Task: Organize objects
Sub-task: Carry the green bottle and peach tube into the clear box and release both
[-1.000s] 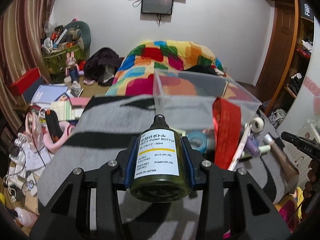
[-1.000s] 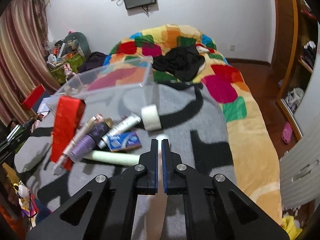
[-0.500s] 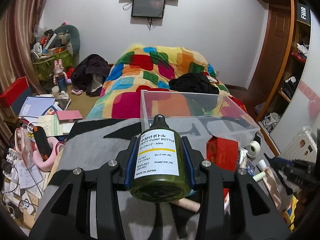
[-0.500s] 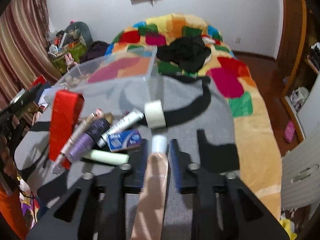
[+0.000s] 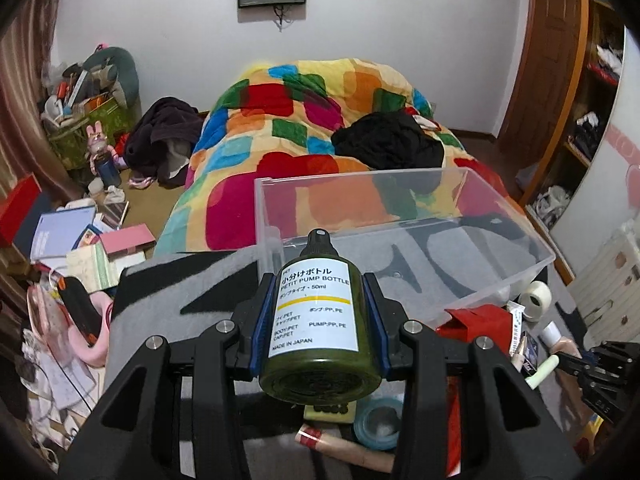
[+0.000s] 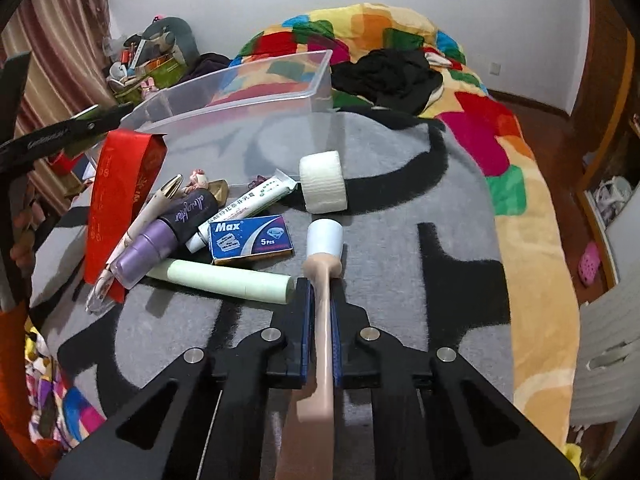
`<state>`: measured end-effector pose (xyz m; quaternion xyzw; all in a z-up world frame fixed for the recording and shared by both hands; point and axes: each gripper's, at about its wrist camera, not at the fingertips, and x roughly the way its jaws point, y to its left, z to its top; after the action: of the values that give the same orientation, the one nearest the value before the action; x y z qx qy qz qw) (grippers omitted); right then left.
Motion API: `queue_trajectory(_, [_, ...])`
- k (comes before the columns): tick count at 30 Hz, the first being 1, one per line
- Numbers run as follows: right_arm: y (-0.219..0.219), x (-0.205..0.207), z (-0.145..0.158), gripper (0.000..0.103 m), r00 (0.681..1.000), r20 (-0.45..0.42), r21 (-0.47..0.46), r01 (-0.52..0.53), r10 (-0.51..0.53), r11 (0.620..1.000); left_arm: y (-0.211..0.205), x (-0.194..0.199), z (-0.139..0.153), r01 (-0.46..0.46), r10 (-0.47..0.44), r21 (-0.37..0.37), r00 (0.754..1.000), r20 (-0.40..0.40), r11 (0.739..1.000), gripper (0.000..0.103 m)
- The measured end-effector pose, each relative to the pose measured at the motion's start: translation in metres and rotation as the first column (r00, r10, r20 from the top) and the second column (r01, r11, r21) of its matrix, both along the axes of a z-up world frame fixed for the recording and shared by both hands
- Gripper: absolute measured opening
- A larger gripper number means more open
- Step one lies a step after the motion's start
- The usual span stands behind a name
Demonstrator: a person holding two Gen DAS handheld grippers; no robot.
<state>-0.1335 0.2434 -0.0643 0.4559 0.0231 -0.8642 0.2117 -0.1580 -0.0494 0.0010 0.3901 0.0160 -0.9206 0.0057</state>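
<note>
Pump bottle (image 5: 316,316) clamped in left fingers (image 5: 262,320), tube (image 6: 322,300) pinched in right fingers (image 6: 304,320)

1. Dark green round plastic bottle (image 5: 320,344), white label: "PETIT PUMP BOTTLE", "50ml", "MADE IN JAPAN".
2. Small blue flat cardboard box (image 6: 250,240): "Max", "5 Pcs".
3. Dark purple plastic tube (image 6: 188,216): script, possibly "allrughter".

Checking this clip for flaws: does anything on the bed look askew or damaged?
Only the red box stands out: its end flap is open and it leans tilted across the heap of tubes beside the clear bin. Nothing looks spilled.
</note>
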Motion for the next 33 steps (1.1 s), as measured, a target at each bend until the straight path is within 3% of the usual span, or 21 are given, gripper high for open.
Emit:
queue_trajectory(4, [0.002, 0.001, 0.015, 0.006, 0.999, -0.043, -0.009, 0.013, -0.014, 1.0, 0.006, -0.006, -0.003, 0.024, -0.023, -0.011, 1.0, 0.018, 1.0, 0.041])
queue_trajectory(14, [-0.011, -0.024, 0.089, 0.006, 0.979, -0.202, -0.071, -0.024, 0.01, 0.997, 0.008, -0.005, 0.005, 0.05, -0.05, 0.014, 0.999, 0.005, 0.999, 0.043])
queue_trajectory(17, [-0.03, -0.04, 0.101, 0.006, 0.973, -0.225, -0.06, -0.053, 0.038, 0.997, 0.007, 0.0, 0.011, 0.048, -0.048, 0.015, 0.999, -0.012, 0.999, 0.05])
queue_trajectory(24, [-0.074, -0.091, 0.099, 0.006, 0.982, -0.149, -0.075, -0.129, 0.117, 0.989, 0.002, 0.015, 0.02, 0.042, -0.041, 0.022, 0.998, -0.047, 0.999, 0.063])
queue_trajectory(33, [-0.106, -0.136, 0.059, 0.006, 0.985, 0.003, -0.026, -0.175, 0.175, 0.984, -0.008, 0.03, 0.007, 0.022, -0.021, 0.036, 1.0, -0.02, 0.999, 0.064])
